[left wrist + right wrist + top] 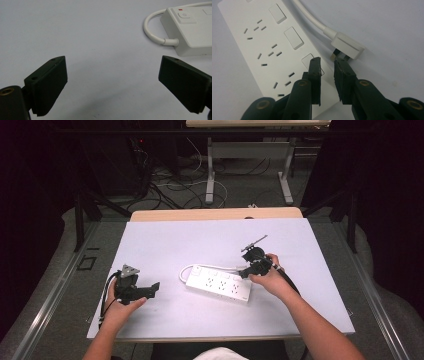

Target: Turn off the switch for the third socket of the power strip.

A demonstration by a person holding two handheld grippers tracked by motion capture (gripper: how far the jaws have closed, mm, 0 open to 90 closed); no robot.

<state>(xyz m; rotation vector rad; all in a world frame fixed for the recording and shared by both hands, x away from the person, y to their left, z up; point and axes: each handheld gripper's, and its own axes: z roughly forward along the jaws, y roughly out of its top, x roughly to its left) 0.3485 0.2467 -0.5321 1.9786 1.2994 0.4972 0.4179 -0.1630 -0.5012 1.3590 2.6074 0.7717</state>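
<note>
table (165,240): big and pale, with lots of bare top behind the things and along the left edge. the near edge is close to the person.
power strip (217,283): long and white, lying flat near the middle of the table, a bit to the right. its right end is by the right gripper.
cord (152,32): white, loops out of the strip's left end and runs behind it.
plug (347,46): white, lying on the table just beside the strip's far edge.
left gripper (112,83): jaws wide apart, nothing in them, over bare table, well apart from the strip.
right gripper (327,75): jaws nearly closed with a thin gap, holding nothing, tips at the strip's edge just before the plug.
</note>
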